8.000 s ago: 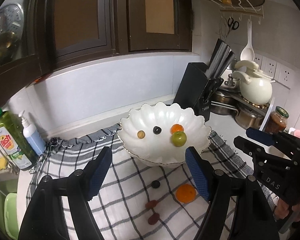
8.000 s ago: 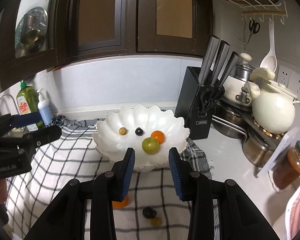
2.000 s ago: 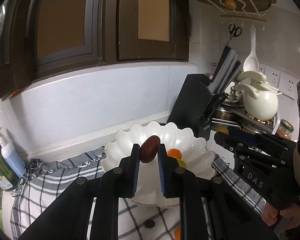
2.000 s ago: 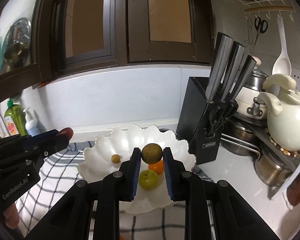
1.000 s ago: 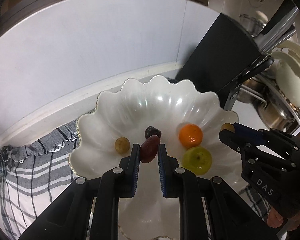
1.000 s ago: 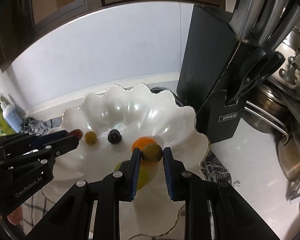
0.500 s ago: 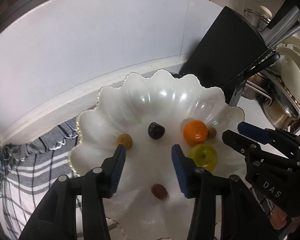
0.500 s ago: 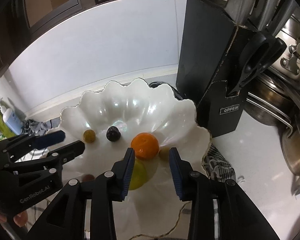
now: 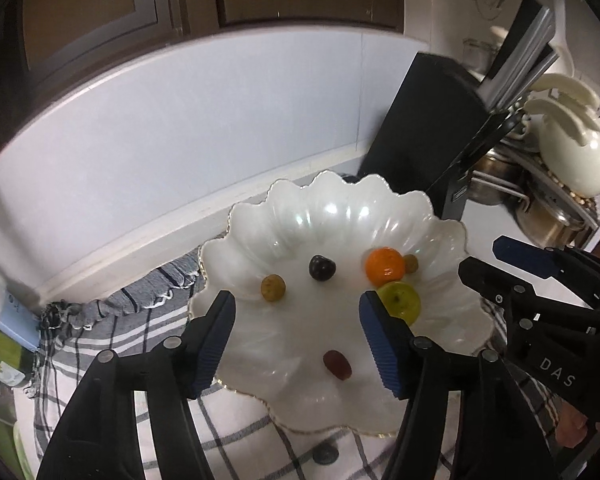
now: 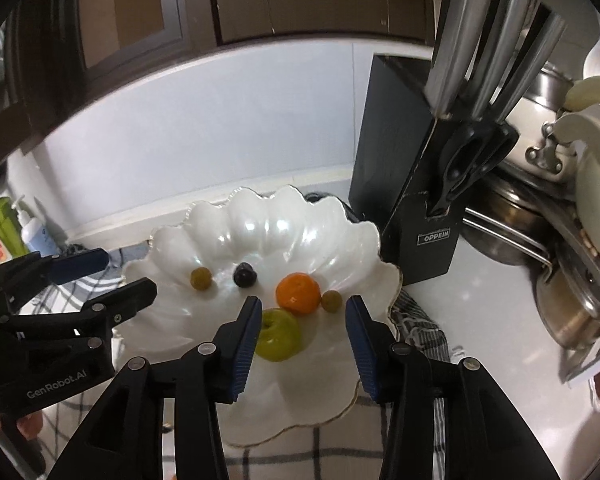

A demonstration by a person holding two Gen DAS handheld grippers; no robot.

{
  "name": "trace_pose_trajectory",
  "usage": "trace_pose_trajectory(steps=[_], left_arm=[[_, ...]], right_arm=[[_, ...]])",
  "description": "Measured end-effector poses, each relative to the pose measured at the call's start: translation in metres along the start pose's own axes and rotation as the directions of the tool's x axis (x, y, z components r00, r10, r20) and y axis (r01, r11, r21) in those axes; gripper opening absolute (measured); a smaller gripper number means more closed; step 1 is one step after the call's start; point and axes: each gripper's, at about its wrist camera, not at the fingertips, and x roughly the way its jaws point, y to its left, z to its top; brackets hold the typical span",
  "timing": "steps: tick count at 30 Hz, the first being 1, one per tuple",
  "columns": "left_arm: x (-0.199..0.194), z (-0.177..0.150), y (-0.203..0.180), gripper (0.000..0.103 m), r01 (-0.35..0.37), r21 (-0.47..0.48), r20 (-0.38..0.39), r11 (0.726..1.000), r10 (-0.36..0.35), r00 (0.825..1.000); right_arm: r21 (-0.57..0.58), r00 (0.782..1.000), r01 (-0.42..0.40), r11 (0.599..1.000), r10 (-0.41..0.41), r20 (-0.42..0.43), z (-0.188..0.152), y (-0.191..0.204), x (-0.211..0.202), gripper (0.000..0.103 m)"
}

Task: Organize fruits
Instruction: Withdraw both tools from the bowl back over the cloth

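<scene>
Fruits: six pieces lie in the white scalloped bowl (image 9: pixel 260 232), none is held.
Left gripper (image 9: pixel 296 340): jaws wide apart and empty, above the near part of the bowl.
Right gripper (image 10: pixel 300 344): jaws also spread and empty, over the bowl's right side.
Red date (image 9: pixel 337 365): oblong, long axis tilted from upper left to lower right, lying between the left fingers.
Green apple (image 10: pixel 279 335): just beside the right gripper's left finger, touching the orange (image 10: pixel 298 288).
Small brown fruit (image 10: pixel 332 301): right of the orange, touching it.
Dark plum (image 9: pixel 322 267): apart, centre back.
Yellowish fruit (image 9: pixel 273 288): left of the plum.
Checked cloth (image 9: pixel 112 344): under the bowl.
Knife block (image 10: pixel 404 184): behind, right of the bowl.
</scene>
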Motion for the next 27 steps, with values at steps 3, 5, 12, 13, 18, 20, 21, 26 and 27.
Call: trace_pose_trajectory(steps=[3,5,12,13,18,20,21,26,27], left_arm=[[-0.017,-0.002,0.001,0.064,0.008,-0.005,0.026,1.0,-0.008,1.0],[-0.027,-0.004,0.001,0.064,0.008,-0.002,0.044,1.0,-0.007,0.999],[-0.067,-0.015,0.008,0.065,0.015,-0.027,0.118,1.0,-0.011,0.993],[-0.071,-0.016,0.009,0.065,0.015,-0.03,0.124,0.999,-0.011,0.992],[-0.093,-0.025,0.011,0.065,0.01,-0.033,0.157,0.999,-0.005,0.988],[-0.101,-0.03,0.011,0.065,0.002,-0.028,0.17,1.0,0.003,0.985],[-0.105,-0.033,0.011,0.065,-0.002,-0.027,0.177,1.0,0.007,0.984],[-0.124,-0.046,0.012,0.065,-0.005,-0.027,0.195,1.0,0.01,0.981],[-0.126,-0.048,0.012,0.065,-0.008,-0.029,0.199,1.0,0.013,0.98]], right_arm=[[0.009,1.0,-0.01,1.0,0.01,0.028,0.0,0.002,-0.014,0.045],[0.011,0.999,-0.018,1.0,0.018,0.047,0.0,0.003,-0.025,0.045],[0.004,0.993,-0.024,1.0,0.024,0.114,-0.005,0.011,-0.06,0.045],[0.002,0.992,-0.024,1.0,0.023,0.123,-0.006,0.013,-0.065,0.045],[-0.035,0.987,-0.016,0.999,0.021,0.158,-0.015,0.024,-0.086,0.045],[-0.042,0.985,-0.012,0.999,0.019,0.172,-0.018,0.027,-0.093,0.045],[-0.045,0.983,-0.01,0.999,0.018,0.18,-0.02,0.028,-0.098,0.045],[-0.059,0.978,0.005,0.998,0.007,0.208,-0.029,0.034,-0.116,0.045],[-0.063,0.977,0.011,0.998,0.003,0.213,-0.031,0.035,-0.119,0.045]])
